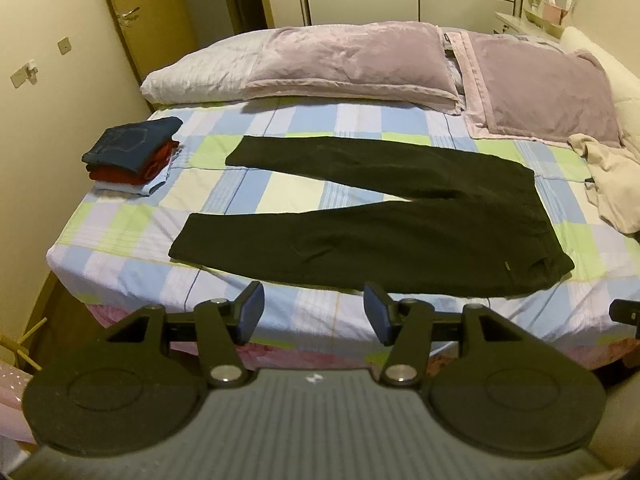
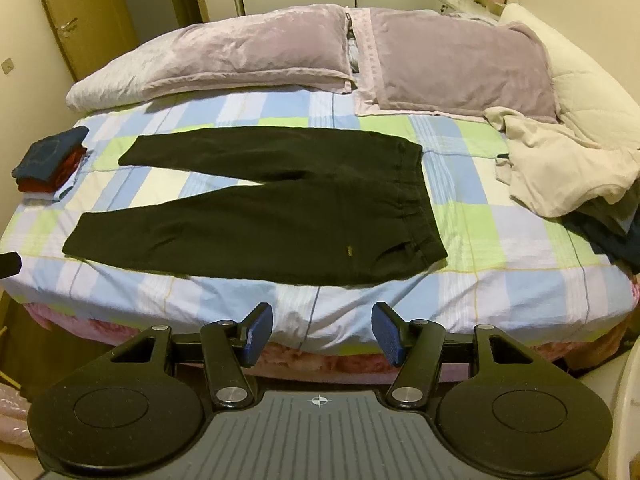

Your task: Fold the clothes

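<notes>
Black trousers (image 1: 372, 216) (image 2: 272, 216) lie flat on the checked bedsheet (image 1: 132, 236) (image 2: 500, 248), legs spread toward the left, waistband at the right. My left gripper (image 1: 314, 312) hovers above the bed's near edge, just short of the nearer trouser leg, open with nothing between its blue pads. My right gripper (image 2: 322, 334) is also open and empty, held off the near edge of the bed below the waist end of the trousers. In the left wrist view a bit of the right gripper (image 1: 624, 312) shows at the right edge.
A stack of folded clothes (image 1: 132, 152) (image 2: 50, 160) sits at the bed's left side. A loose pile of cream and dark garments (image 1: 608, 184) (image 2: 568, 176) lies at the right. Two lilac pillows (image 1: 344, 60) (image 2: 460, 64) line the far side. A wall and door (image 1: 132, 16) stand left.
</notes>
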`<state>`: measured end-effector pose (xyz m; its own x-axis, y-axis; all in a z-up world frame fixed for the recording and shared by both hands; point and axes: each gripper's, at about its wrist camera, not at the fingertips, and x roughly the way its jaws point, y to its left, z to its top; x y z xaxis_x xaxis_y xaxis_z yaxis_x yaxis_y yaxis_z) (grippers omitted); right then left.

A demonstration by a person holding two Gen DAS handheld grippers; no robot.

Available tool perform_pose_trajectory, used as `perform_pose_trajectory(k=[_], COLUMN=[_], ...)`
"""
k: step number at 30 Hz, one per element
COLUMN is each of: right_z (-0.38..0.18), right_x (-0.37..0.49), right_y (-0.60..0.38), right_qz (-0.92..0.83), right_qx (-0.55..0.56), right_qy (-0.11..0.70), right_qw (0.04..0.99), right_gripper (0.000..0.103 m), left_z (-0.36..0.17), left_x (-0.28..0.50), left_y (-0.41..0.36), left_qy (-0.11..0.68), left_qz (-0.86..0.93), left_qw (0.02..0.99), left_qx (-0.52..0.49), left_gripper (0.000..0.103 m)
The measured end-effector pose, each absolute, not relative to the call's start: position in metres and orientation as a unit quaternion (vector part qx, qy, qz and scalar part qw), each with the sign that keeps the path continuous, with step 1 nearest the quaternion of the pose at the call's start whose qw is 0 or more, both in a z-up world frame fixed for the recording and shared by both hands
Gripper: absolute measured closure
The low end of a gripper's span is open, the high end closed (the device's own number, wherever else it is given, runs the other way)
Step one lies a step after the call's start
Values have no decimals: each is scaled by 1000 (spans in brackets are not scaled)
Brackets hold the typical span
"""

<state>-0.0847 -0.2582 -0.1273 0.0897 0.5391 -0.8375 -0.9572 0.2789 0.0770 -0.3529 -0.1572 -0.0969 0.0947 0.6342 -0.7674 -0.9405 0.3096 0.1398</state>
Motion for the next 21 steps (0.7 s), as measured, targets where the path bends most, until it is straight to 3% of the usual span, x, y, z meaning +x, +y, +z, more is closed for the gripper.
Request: perform_pose_trajectory(k=[21], right_z=[-128], right_x=[-72], right_y=[-275], right_qz=[531], right_qx=[-256], right_qy=[408], right_qw=[697], right_gripper=[44], left_z=[-103], left_x=[-334], left_y=[-174], left_qy=[395], left_qz=[539], left_qw=[719], left_qx=[-192], left_gripper=[51])
